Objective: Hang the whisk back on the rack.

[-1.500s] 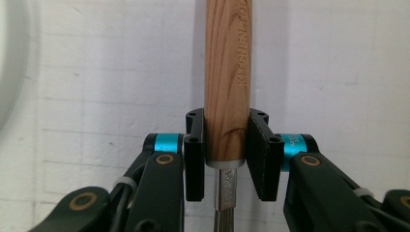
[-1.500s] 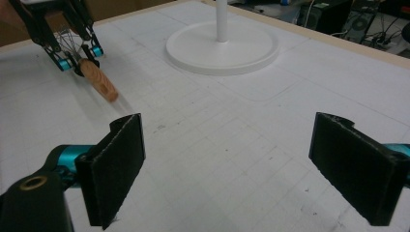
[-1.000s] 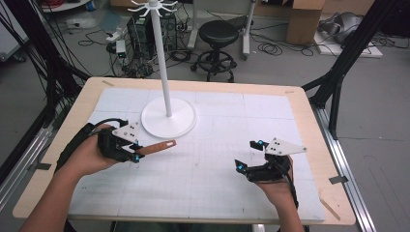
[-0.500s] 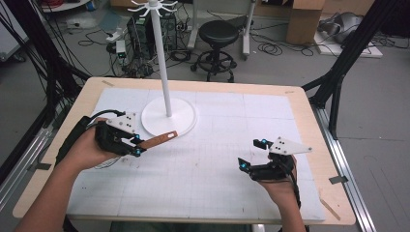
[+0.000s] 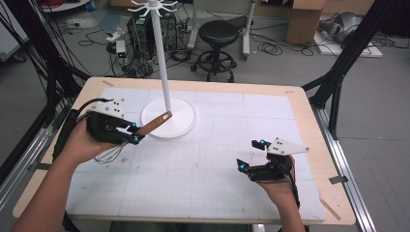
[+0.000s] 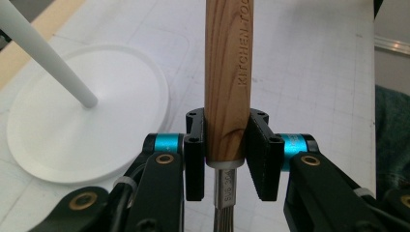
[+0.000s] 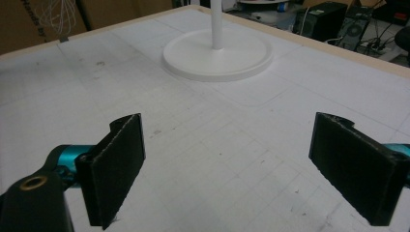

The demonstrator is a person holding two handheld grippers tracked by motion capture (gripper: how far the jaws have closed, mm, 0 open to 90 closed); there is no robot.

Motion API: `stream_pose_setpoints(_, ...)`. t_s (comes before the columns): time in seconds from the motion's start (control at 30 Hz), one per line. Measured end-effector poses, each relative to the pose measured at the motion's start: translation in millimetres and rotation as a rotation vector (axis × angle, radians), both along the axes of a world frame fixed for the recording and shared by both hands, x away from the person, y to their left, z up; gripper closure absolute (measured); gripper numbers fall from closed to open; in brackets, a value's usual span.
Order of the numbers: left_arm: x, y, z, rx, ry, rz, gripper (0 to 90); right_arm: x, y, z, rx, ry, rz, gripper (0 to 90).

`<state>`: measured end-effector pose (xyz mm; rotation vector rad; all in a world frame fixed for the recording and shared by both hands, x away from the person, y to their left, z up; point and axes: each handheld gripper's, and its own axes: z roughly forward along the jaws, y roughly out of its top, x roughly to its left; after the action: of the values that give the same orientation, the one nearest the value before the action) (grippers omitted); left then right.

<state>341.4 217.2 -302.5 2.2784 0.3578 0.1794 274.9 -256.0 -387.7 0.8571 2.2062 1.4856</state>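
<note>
A whisk with a wooden handle (image 5: 154,123) is clamped in my left gripper (image 5: 134,135) at the table's left. The handle points up and right over the edge of the white stand's round base (image 5: 181,118). Its wire head (image 5: 110,153) hangs under the hand. In the left gripper view both jaws press the handle (image 6: 227,72) near its metal collar, with the stand's base (image 6: 72,130) to the left. The stand's pole (image 5: 162,63) rises to a ring of hooks (image 5: 154,6). My right gripper (image 5: 250,153) hovers open at the front right, with nothing between its pads (image 7: 118,164).
A white gridded mat (image 5: 217,174) covers the wooden table (image 5: 309,125). In the right gripper view the stand's base (image 7: 217,58) lies ahead across bare mat. A stool (image 5: 220,34), computer cases and cables stand on the floor beyond the far edge.
My left gripper has carried the whisk up and toward the stand, and the handle tip now reaches over the base. The right gripper has shifted only slightly.
</note>
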Motion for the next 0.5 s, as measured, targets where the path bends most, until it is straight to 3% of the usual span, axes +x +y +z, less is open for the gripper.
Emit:
stream_pose_setpoints(0.17, 3.5, 4.2, 18.4, -0.093, -0.021, 0.020, 71.1, -3.9, 2.0, 1.3, -0.009, -0.006, 0.003, 11.3)
stream_pose_setpoints(0.2, 3.5, 4.2, 18.4, -0.093, -0.021, 0.020, 71.2, -3.9, 2.0, 1.3, -0.009, -0.006, 0.003, 11.3)
stream_pose_setpoints(0.33, 4.5, 7.5, 33.7, -0.159, -0.048, 0.033, 71.1, -4.8, 4.8, 2.4, -0.010, -0.005, 0.008, 11.3)
stream_pose_setpoints(0.4, 7.1, 9.5, 43.1, -0.215, -0.070, 0.058, 71.1, -4.6, 5.0, 3.1, -0.014, -0.010, 0.011, 11.3)
stream_pose_setpoints(0.43, 7.1, 9.5, 43.1, -0.215, -0.070, 0.058, 71.2, -4.6, 5.0, 3.1, -0.013, -0.010, 0.011, 11.3)
stream_pose_setpoints(0.5, 11.9, 10.8, 51.9, -0.255, -0.077, 0.076, 71.2, -4.2, 4.6, 2.7, -0.014, -0.011, 0.008, 11.3)
